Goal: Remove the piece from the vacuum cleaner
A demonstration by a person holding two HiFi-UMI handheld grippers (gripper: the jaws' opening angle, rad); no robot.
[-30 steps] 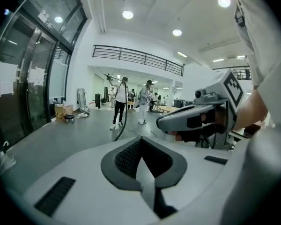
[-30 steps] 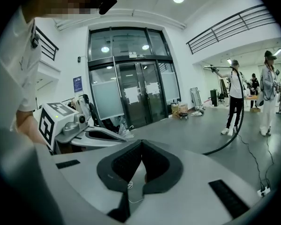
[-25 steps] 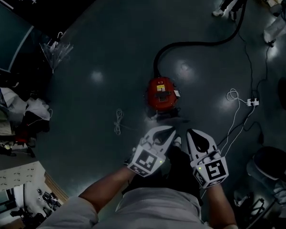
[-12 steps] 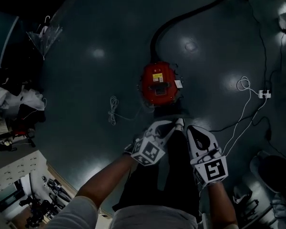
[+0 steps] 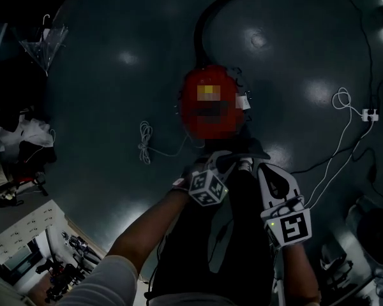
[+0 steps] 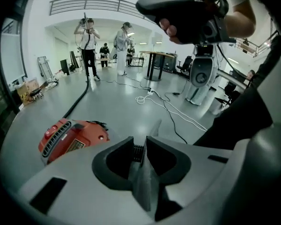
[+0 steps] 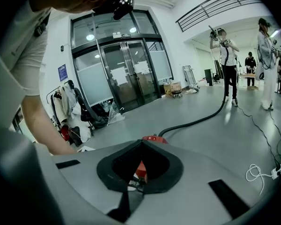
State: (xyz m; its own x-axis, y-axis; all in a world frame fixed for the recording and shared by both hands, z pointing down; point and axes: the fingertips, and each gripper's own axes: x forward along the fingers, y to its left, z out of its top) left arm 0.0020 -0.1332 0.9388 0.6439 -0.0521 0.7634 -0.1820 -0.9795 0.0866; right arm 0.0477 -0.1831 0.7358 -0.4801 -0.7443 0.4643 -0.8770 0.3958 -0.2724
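Note:
The red vacuum cleaner stands on the dark floor, partly under a mosaic patch in the head view, and its black hose runs off toward the top. My left gripper is shut and empty, just short of the vacuum's near side. Beside it my right gripper is also shut and holds nothing. In the left gripper view the vacuum lies left of the closed left gripper. In the right gripper view the vacuum's red top peeks over the closed right gripper.
A coiled white cord lies on the floor left of the vacuum. Cables and a power strip run at the right. Clutter and clothes line the left edge. People stand far off, near a table. Glass doors are behind.
The view has closed in on the vacuum, which now sits nearer to both grippers. The left gripper has turned and reached forward. Both stay shut.

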